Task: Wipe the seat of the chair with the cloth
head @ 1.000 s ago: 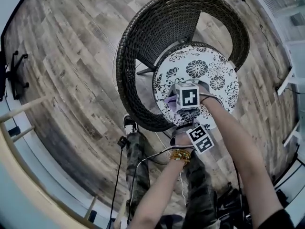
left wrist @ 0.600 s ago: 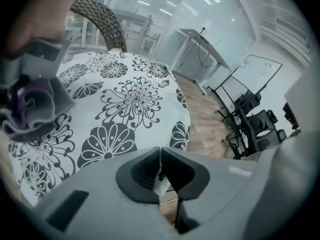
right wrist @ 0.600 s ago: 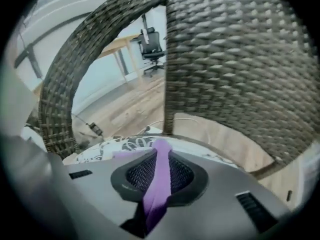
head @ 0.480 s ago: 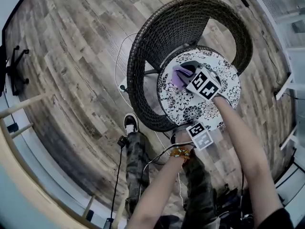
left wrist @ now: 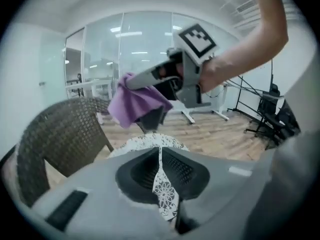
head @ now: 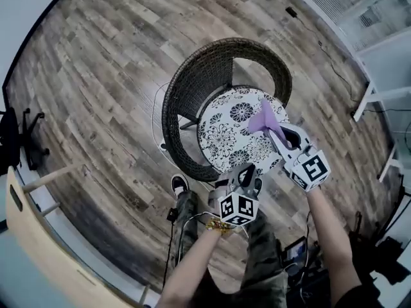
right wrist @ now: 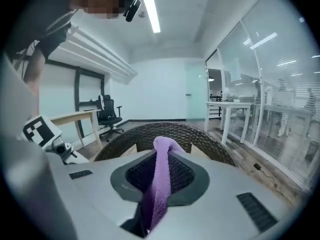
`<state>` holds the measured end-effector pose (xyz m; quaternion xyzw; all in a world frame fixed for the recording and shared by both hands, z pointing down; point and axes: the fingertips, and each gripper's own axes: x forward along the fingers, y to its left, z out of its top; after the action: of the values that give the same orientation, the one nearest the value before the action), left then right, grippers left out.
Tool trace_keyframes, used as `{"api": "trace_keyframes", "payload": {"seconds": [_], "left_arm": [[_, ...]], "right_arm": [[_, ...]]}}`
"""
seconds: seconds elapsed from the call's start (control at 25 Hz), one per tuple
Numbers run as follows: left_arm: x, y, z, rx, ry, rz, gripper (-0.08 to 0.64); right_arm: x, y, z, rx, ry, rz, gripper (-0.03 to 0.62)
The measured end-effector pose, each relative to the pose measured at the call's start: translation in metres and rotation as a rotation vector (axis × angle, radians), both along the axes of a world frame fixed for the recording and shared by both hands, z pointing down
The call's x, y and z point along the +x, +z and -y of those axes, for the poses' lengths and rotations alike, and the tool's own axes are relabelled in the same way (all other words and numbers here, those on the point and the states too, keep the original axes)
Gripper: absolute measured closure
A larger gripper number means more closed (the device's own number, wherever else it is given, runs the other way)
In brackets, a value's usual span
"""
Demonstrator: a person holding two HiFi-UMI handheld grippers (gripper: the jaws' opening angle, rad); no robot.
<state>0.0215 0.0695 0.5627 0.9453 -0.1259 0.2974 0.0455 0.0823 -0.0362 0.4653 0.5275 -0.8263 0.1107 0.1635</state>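
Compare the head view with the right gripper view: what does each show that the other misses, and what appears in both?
Head view only: the floral seat cushion, the person's shoe and camouflage trousers. Right gripper view only: the ceiling with its strip light. Both: the purple cloth, clamped in the right hand-held gripper, the wicker chair back and the left hand-held gripper.
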Motion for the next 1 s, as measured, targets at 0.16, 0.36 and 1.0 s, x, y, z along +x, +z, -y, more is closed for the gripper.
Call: {"api": "trace_keyframes", "payload": {"seconds": [0.16,0.36,1.0], "left_arm": [[-0.014,-0.087,0.002,0.108,0.086,-0.049,0.529],[-0.026,-0.193,0.017,0.260,0.106,-0.119,0.531],[-0.066,-0.455,0.072,0.419,-0.112,-0.420,0.531]], "right_arm": [[-0.009,-0.071,-0.043,0.022,0.039,-0.067,0.548],[-0.015,-0.158,-0.072,0.064,0.108,-0.107,0.548],[-0.027,-0.354,-0.107,0.325,0.448,-0.054,0.548]]}}
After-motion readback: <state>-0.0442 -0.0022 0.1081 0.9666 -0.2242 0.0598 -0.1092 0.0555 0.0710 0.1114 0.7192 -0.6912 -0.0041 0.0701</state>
